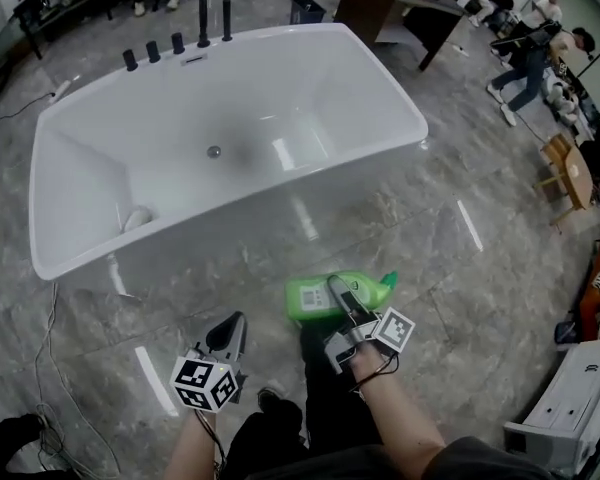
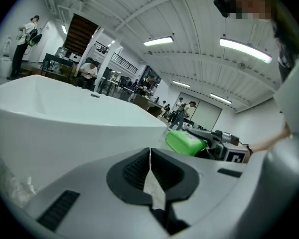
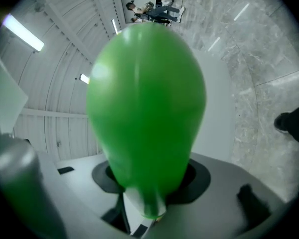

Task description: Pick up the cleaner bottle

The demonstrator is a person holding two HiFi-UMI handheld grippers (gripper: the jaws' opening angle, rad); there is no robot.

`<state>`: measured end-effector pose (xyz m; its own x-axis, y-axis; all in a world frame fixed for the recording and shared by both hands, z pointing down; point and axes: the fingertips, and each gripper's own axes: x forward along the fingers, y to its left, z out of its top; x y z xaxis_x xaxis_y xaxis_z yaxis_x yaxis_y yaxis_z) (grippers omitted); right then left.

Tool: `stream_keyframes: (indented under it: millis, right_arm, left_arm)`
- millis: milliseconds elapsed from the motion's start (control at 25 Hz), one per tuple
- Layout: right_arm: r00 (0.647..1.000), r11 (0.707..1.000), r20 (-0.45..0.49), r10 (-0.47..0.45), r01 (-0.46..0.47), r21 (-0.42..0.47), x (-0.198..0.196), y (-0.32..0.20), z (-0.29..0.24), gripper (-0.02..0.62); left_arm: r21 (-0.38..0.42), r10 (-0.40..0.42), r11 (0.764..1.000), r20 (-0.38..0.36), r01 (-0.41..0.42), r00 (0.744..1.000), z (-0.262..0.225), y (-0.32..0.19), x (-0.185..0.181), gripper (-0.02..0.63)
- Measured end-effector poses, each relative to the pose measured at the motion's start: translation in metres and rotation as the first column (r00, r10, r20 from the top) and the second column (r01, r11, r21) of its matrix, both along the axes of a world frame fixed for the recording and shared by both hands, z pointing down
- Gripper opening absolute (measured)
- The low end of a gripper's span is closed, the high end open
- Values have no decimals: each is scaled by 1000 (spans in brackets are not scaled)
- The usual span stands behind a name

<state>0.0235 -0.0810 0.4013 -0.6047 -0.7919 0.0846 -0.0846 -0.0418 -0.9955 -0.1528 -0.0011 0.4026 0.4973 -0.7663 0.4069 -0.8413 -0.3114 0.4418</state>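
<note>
The green cleaner bottle (image 1: 338,294) lies on its side in the air in front of the bathtub, held by my right gripper (image 1: 338,290), which is shut on it. In the right gripper view the bottle (image 3: 145,113) fills the middle of the picture, wedged between the jaws. My left gripper (image 1: 230,330) hangs at the lower left of the head view, jaws shut and holding nothing. From the left gripper view the bottle (image 2: 185,143) shows to the right, beyond the closed fingertips (image 2: 150,164).
A large white bathtub (image 1: 100,258) with black taps (image 1: 177,42) at its far rim stands just ahead on grey marble floor (image 1: 460,258). A small white object (image 1: 136,218) lies inside it at the left. Desks and people are at the far right. A cable (image 1: 50,328) runs on the floor at left.
</note>
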Motion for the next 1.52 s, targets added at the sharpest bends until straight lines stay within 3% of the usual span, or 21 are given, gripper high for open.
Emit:
stream_keyframes:
  millis: [240, 480, 960, 1520]
  right_arm:
    - [1000, 999, -7, 20, -20, -26, 5, 68, -53, 193]
    - [999, 999, -31, 13, -14, -37, 27, 101, -81, 193]
    - [996, 996, -11, -89, 89, 6, 99, 156, -126, 193]
    - [993, 993, -22, -117, 117, 13, 188, 245, -135, 195]
  left_arm:
    - [3, -30, 1000, -3, 30, 1000, -51, 58, -7, 15]
    - [-7, -25, 1000, -20, 25, 999, -80, 84, 18, 15]
    - [37, -16, 999, 9, 16, 1000, -125, 119, 113, 15]
    - [69, -27, 997, 40, 24, 999, -144, 217, 203, 15]
